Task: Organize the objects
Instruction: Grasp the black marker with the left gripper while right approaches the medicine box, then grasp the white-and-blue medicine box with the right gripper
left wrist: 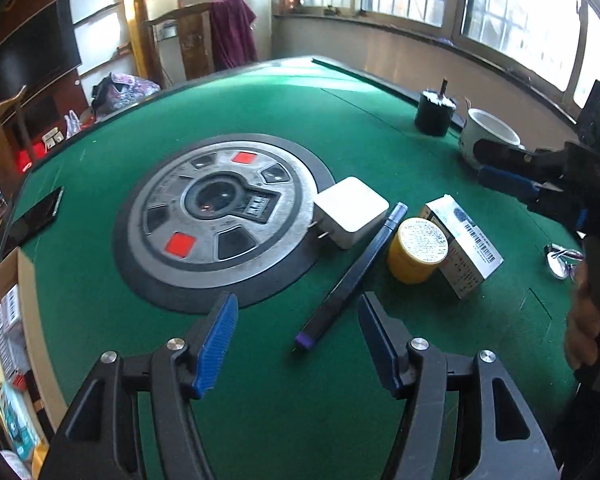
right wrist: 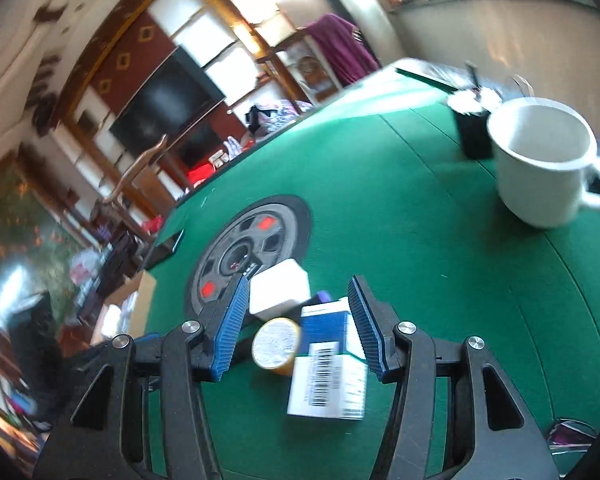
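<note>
A green felt table (left wrist: 340, 92) carries a smooth white square charger (left wrist: 350, 211), a slim dark pen (left wrist: 352, 276) with a purple end, a squat yellow round tin (left wrist: 416, 255) and a printed cardboard box (left wrist: 462, 246), clustered at about two o'clock from the grey metal hub. The pen's long axis runs seven to one o'clock, purple end nearest. The left tool (left wrist: 296, 344) stands apart, empty. The right tool (right wrist: 296, 328) gapes, clasping nothing, with the box below it.
</note>
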Demonstrator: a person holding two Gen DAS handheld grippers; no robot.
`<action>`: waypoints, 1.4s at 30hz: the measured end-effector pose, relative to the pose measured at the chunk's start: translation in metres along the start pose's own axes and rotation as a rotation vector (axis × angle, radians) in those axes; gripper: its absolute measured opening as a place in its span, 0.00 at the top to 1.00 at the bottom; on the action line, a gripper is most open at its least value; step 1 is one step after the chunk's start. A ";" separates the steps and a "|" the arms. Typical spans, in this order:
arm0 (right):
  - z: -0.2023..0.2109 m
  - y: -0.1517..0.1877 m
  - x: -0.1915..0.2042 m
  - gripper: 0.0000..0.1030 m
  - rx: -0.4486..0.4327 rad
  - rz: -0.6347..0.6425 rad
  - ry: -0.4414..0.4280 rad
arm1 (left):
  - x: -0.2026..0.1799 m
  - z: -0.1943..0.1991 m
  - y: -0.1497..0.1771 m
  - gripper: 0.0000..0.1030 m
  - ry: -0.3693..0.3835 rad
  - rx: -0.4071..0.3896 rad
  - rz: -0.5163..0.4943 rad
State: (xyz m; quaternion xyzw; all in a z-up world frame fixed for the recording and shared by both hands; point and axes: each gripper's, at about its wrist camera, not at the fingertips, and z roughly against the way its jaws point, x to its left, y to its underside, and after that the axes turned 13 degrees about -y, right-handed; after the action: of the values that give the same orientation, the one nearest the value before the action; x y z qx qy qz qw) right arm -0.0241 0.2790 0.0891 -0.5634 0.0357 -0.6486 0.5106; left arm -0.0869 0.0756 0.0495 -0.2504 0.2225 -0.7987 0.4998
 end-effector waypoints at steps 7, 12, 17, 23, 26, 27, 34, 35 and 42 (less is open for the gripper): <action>0.001 0.002 -0.011 0.49 -0.009 -0.080 -0.008 | -0.026 -0.020 -0.008 0.39 0.001 0.032 -0.057; 0.006 0.001 -0.014 0.49 -0.026 -0.079 -0.007 | -0.049 -0.035 -0.015 0.42 -0.013 0.047 -0.101; 0.001 0.002 -0.016 0.49 -0.016 -0.078 0.005 | -0.052 -0.035 -0.016 0.77 -0.025 0.040 -0.050; -0.003 0.005 -0.012 0.49 0.010 -0.040 0.048 | -0.014 -0.014 0.022 0.85 -0.080 0.045 0.095; -0.010 0.009 -0.006 0.50 0.060 0.000 0.111 | 0.012 -0.005 0.039 0.87 -0.131 0.059 0.184; -0.013 0.011 -0.004 0.50 0.079 0.013 0.123 | 0.020 -0.004 0.043 0.87 -0.148 0.061 0.205; -0.033 0.030 0.016 0.50 0.199 0.154 0.194 | 0.040 -0.008 0.045 0.86 -0.139 0.055 0.261; -0.035 0.034 0.017 0.50 0.223 0.173 0.205 | 0.044 -0.009 0.044 0.86 -0.130 0.055 0.277; -0.052 0.051 0.017 0.64 0.300 0.274 0.325 | 0.044 -0.015 0.041 0.86 -0.149 0.045 0.298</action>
State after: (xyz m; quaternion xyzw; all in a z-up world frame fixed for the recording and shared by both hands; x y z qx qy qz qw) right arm -0.0296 0.2151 0.0505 -0.3596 0.0965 -0.6533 0.6592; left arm -0.0847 0.0205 0.0210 -0.2619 0.2016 -0.6996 0.6335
